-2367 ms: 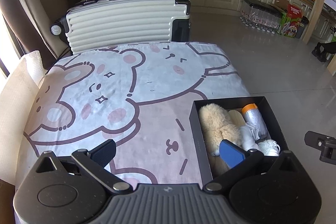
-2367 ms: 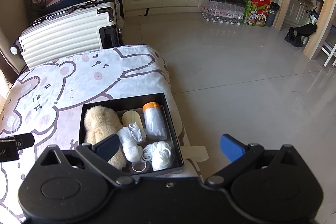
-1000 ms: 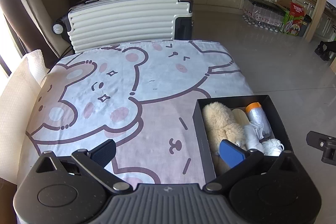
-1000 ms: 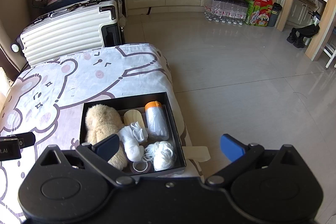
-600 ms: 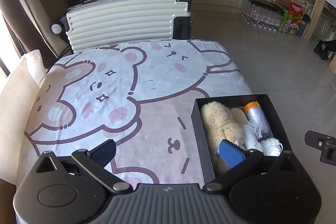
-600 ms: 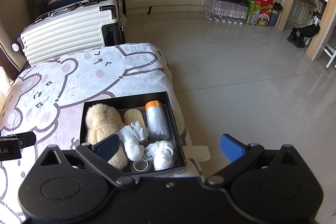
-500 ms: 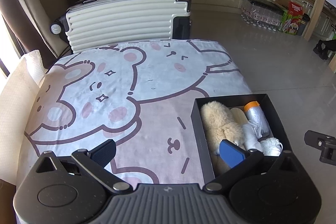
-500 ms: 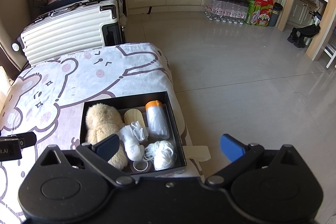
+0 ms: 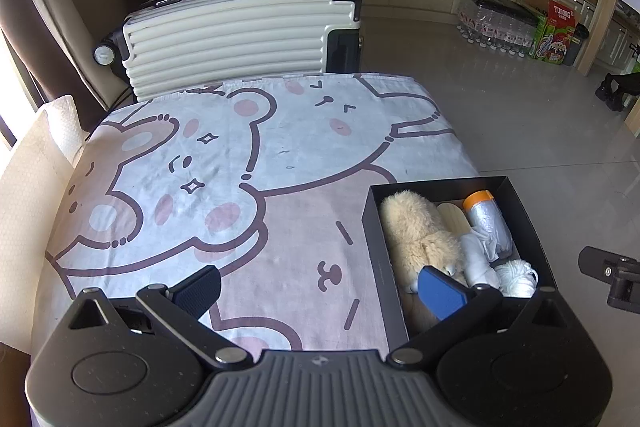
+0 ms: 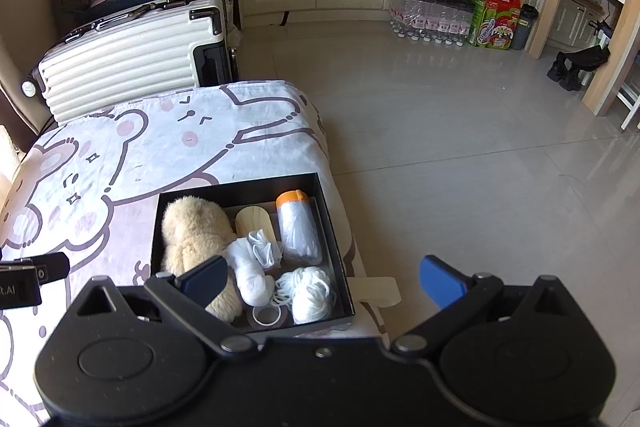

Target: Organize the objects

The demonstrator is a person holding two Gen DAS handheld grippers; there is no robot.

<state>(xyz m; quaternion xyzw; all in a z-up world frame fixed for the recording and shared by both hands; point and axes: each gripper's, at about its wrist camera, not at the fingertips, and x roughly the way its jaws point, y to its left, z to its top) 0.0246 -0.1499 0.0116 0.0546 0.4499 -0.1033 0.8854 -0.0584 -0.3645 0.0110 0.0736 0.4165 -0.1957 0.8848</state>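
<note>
Box (image 10: 330, 227) sits at the cloth's (image 9: 256, 147) right near corner, close to the table edge, packed with a plush (image 10: 196, 239), bottle (image 10: 298, 231), wood piece (image 10: 253, 221), white bundle (image 10: 250, 267), string (image 10: 310, 291) and tape ring (image 10: 267, 315). Left gripper (image 9: 320, 287) and right gripper (image 10: 324, 279) hover above, both spread wide and holding nothing. Risks, as I judge them: a careless reach could nudge the box off the edge; the string could snag and drag neighbours out; the soft plush may slip from a shallow pinch.
</note>
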